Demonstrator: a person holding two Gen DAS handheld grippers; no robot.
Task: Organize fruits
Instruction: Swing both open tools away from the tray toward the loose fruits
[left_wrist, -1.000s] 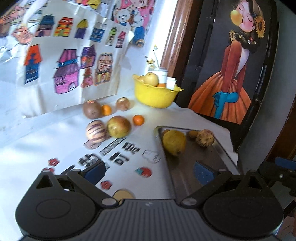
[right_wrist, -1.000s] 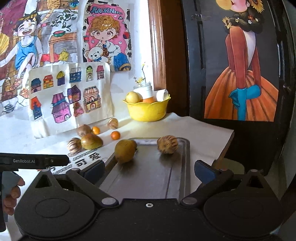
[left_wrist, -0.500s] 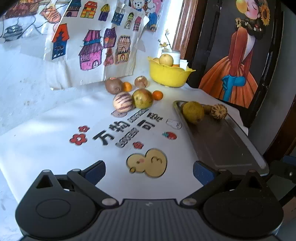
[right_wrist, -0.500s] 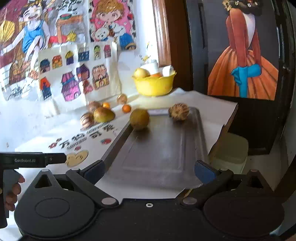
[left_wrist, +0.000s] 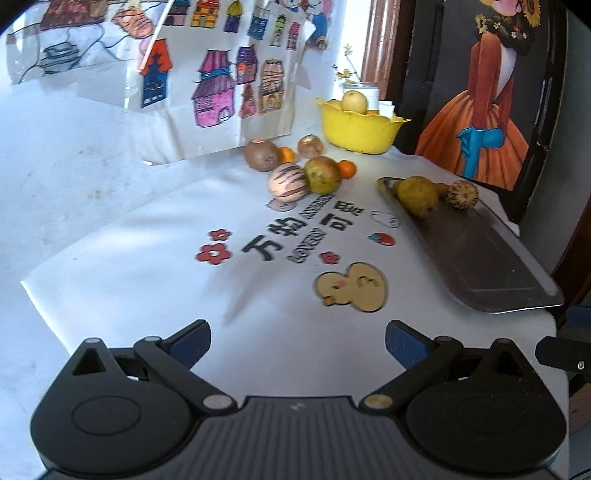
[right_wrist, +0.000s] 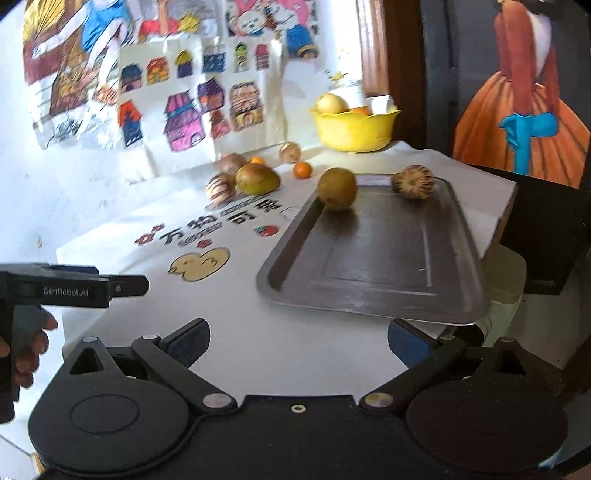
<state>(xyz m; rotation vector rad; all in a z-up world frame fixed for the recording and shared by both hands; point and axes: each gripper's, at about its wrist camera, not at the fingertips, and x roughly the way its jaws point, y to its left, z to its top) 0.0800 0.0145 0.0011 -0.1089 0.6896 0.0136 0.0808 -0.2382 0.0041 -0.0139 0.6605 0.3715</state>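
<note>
Both grippers have pulled back from the tray (right_wrist: 373, 258); fruit now sits well ahead. Likely a placement just finished, next pick pending. Left gripper (left_wrist: 297, 341) wide open, empty, over bare counter (left_wrist: 110, 280); loose fruit cluster (left_wrist: 303, 170) far ahead. Right gripper (right_wrist: 298, 341) wide open, empty; pear (right_wrist: 337, 188) and striped fruit (right_wrist: 413, 181) at tray's far end.

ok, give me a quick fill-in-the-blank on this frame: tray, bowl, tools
1. The metal tray holds ____ fruits.
2. The bowl at the back of the table is ____ in colour.
3. Both the left tool and the right tool have their jaws ____ and hold nothing.
4. The striped fruit off the tray touches a fruit on its ____ side in the left wrist view.

Missing words: two; yellow; open; right
</note>
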